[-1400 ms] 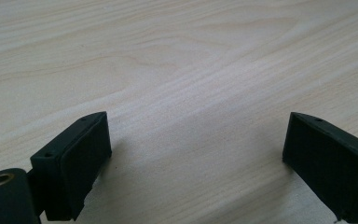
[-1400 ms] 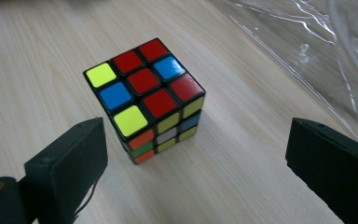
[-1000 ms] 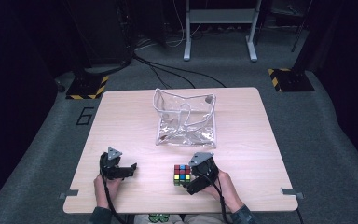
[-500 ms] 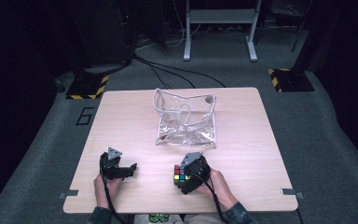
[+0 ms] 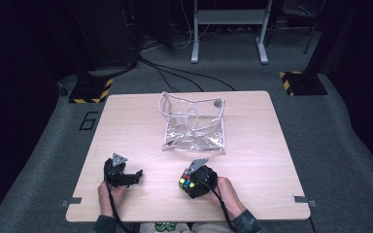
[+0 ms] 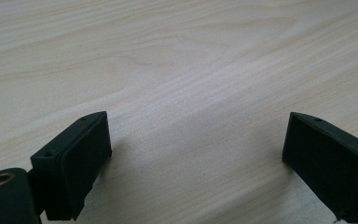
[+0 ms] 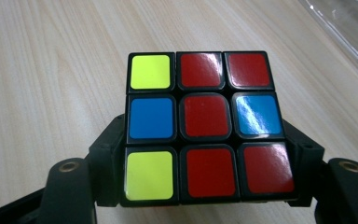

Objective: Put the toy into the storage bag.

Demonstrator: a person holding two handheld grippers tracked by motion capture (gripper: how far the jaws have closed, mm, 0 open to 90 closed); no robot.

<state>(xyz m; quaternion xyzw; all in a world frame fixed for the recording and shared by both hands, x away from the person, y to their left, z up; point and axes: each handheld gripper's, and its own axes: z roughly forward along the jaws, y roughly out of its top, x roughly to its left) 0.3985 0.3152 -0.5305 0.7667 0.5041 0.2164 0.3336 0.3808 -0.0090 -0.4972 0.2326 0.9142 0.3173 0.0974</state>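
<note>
in the high view the right gripper [image 5: 190, 182] holds a puzzle cube [image 5: 186, 182] near the front edge of the table [image 5: 131, 126], below a clear bag [image 5: 193, 123]. the left gripper [image 5: 135, 175] rests apart from it.

in the left gripper view the left gripper [image 6: 196, 154] has its jaws wide apart over bare wood, holding nothing.

in the right gripper view the right gripper [image 7: 205, 161] has its jaws pressed on both sides of the puzzle cube [image 7: 204, 126].

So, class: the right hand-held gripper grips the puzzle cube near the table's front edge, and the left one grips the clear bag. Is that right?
Not quite. The left hand-held gripper is open and holds nothing, as the left gripper view shows; the clear bag lies apart, mid-table. The right hand-held gripper does grip the cube.
</note>
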